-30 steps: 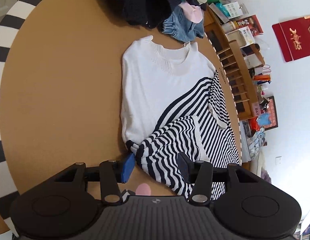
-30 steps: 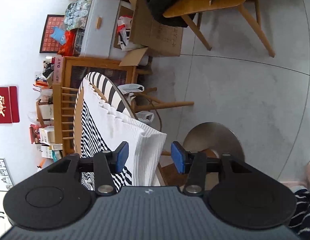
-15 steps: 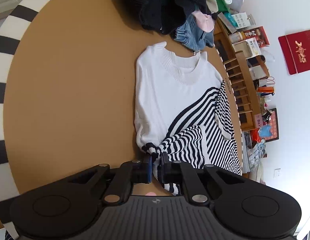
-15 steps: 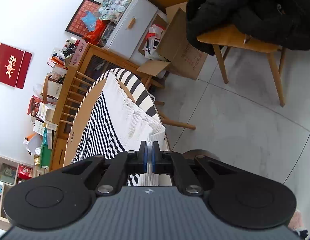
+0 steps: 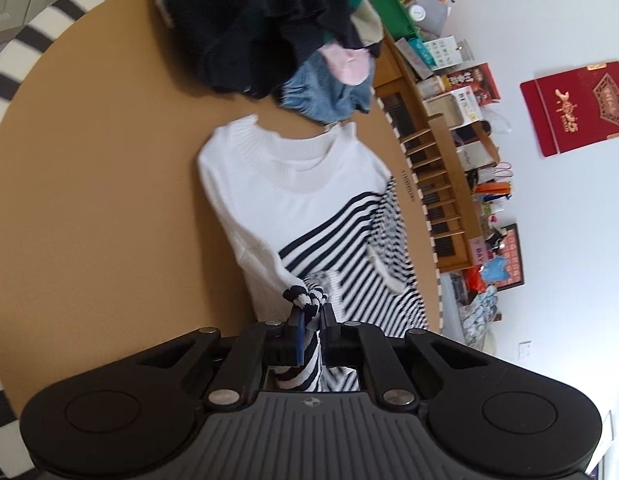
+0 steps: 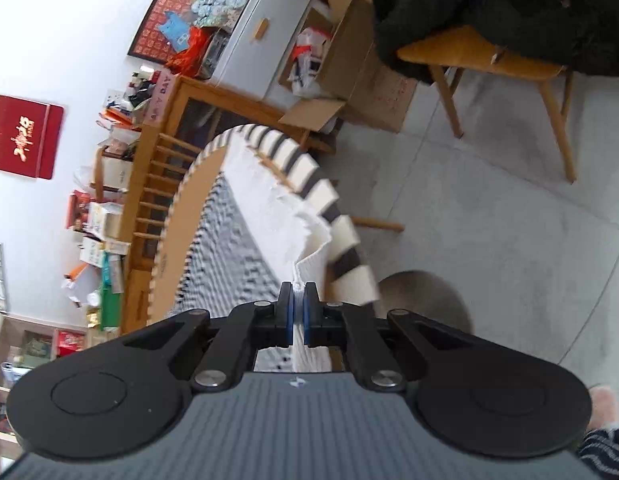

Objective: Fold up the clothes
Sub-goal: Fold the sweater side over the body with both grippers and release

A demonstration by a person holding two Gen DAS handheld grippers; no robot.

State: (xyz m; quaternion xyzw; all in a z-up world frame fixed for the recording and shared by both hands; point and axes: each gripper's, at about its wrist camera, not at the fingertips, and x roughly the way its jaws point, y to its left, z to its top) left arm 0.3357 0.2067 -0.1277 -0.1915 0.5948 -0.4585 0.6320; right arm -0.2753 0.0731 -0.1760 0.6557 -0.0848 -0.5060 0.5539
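1. Left wrist view: the left gripper (image 5: 309,320) is now seen clamped on the striped lower corner of the sweater (image 5: 293,200). A second ago its jaws stood apart on either side of that corner; they have since been closed and the bunched fabric is pinched between the pads.
2. The sweater is laid flat on the round tan table (image 5: 89,200), neckline away from the camera, with the pile of clothes (image 5: 269,32) just beyond the collar. The gripped corner has been drawn up off the tabletop, so a lift appears to be under way.
3. Right wrist view: the right gripper (image 6: 298,304) is shut on the white ribbed hem (image 6: 309,264) at the table's striped edge (image 6: 341,232). A second ago this hem sat loose between open jaws; it is now held tight, and the view has been rolled.
4. With both bottom corners secured, the grasp step is judged done. The hem would next be carried toward the neckline to halve the garment, and even tension between the two grips would be needed.
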